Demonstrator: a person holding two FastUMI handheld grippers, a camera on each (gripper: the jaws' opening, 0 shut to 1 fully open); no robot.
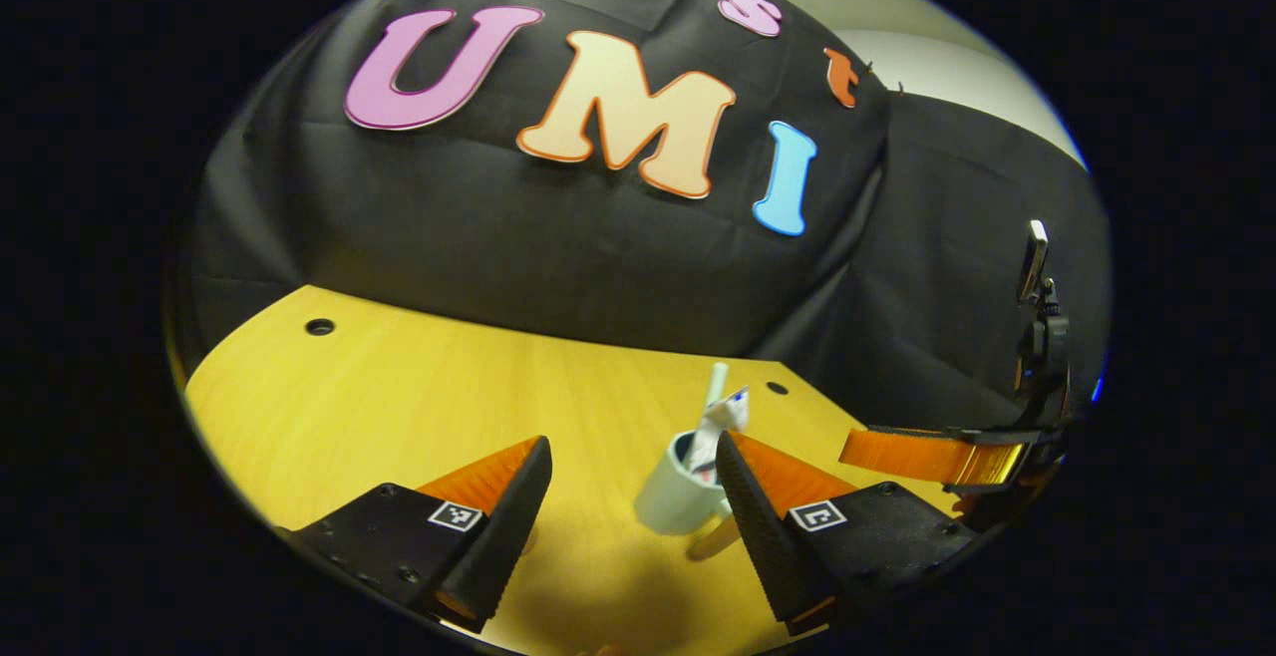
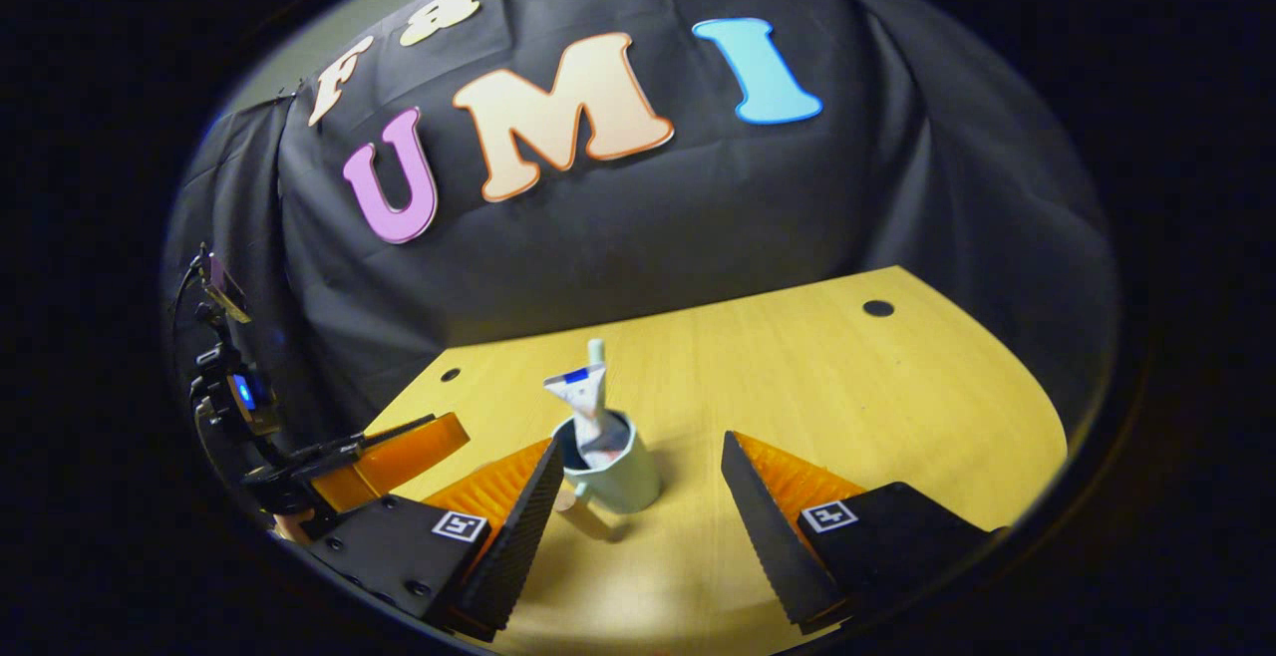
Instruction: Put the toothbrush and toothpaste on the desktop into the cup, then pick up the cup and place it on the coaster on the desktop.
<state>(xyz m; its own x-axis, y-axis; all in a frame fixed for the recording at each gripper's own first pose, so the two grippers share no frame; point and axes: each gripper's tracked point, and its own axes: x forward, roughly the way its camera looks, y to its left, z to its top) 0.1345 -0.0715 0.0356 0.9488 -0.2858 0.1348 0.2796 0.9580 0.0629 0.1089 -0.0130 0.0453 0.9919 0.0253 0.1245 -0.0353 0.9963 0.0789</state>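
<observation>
A pale mint cup [image 1: 678, 501] stands upright on the yellow wooden desktop [image 1: 419, 407]. A white toothbrush [image 1: 716, 382] and a crumpled toothpaste tube [image 1: 720, 427] stick up out of it. My left gripper [image 1: 633, 445] is open, and the cup sits just inside its right finger, apart from both. In the right gripper view the cup [image 2: 613, 477], toothbrush [image 2: 596, 352] and toothpaste [image 2: 583, 397] stand close to the left finger of my open right gripper [image 2: 641, 445]. A tan piece, maybe the coaster [image 2: 570, 504], peeks out at the cup's base.
The other gripper [image 1: 937, 457] reaches in from the right in the left gripper view and from the left [image 2: 399, 452] in the right gripper view. Small round holes [image 1: 319, 326] [image 2: 877, 308] mark the desktop near the black cloth wall.
</observation>
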